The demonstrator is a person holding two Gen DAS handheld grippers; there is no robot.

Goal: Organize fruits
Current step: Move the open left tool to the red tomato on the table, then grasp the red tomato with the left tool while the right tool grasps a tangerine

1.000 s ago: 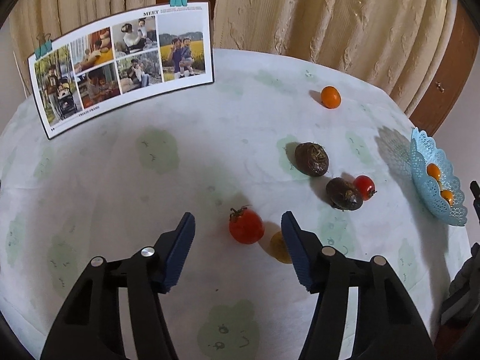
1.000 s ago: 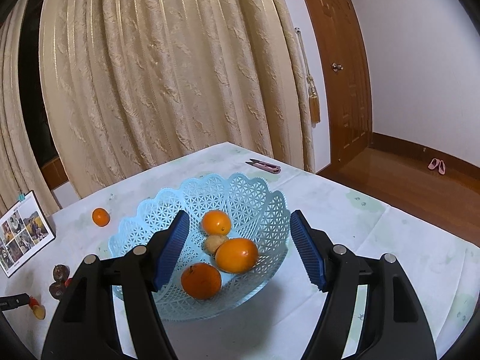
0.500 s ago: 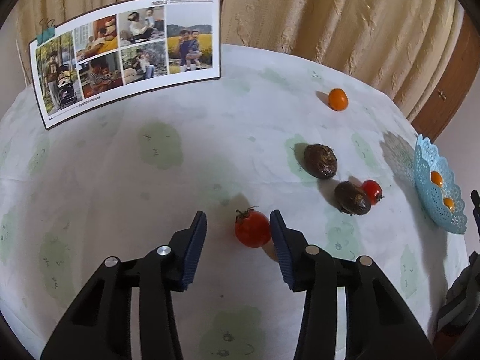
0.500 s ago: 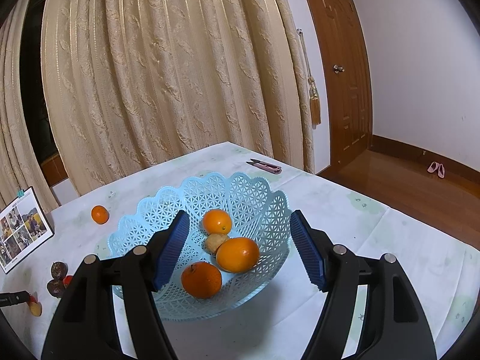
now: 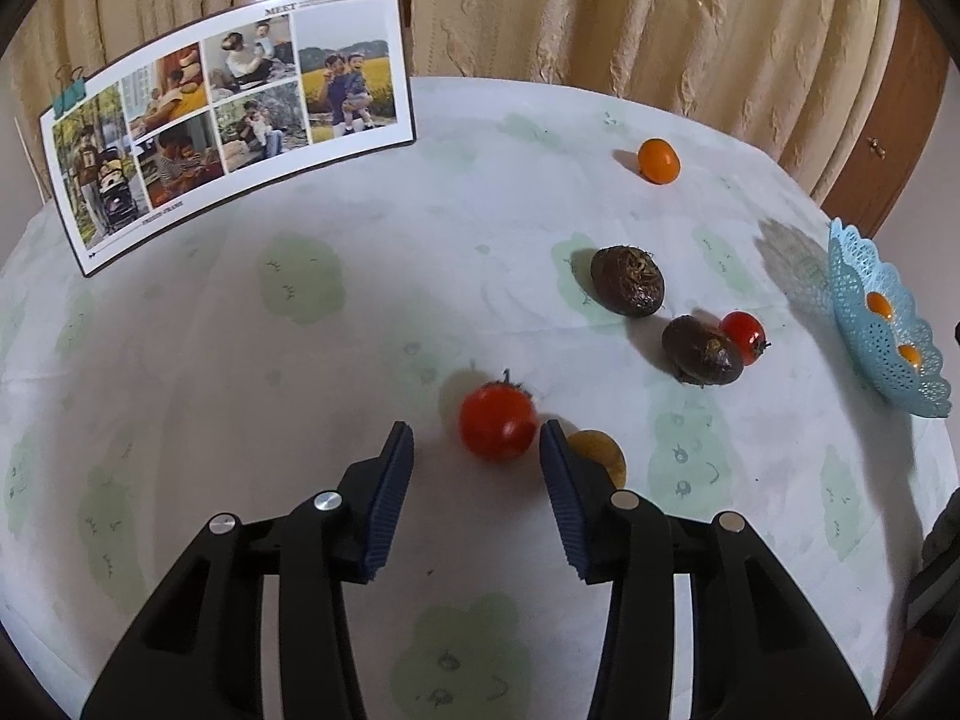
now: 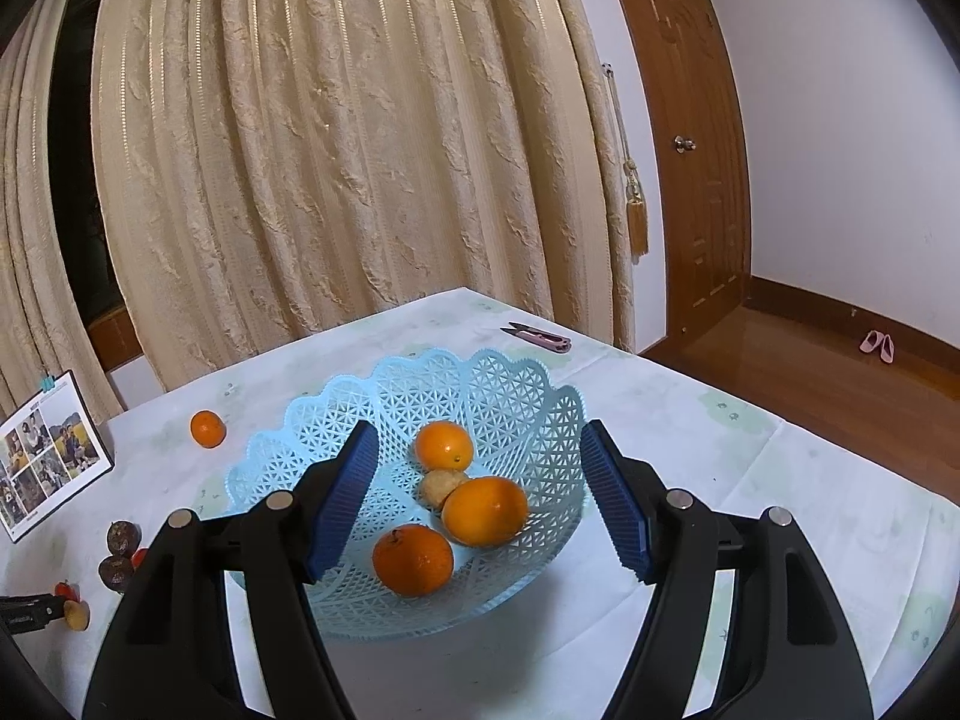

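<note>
Fingers, left gripper (image 5: 477, 456): narrowed but not closed; the red tomato (image 5: 497, 421) sits just past the tips, against the right pad, with a gap at the left pad. No grip is established.
Fingers, right gripper (image 6: 480, 483): held wide apart, nothing between them; parked over the blue basket (image 6: 336, 414), judged a waiting posture.
Basket contents: three oranges and one small tan fruit, lower centre of the right wrist view.
Loose fruit: yellow fruit (image 5: 600, 450) partly hidden behind the right finger; two dark fruits (image 5: 627, 281), small tomato (image 5: 744, 329) and orange (image 5: 658, 161) at centre right and upper right.
Reason for approach: steep descent is judged to allow straddling the round tomato without rolling it.
</note>
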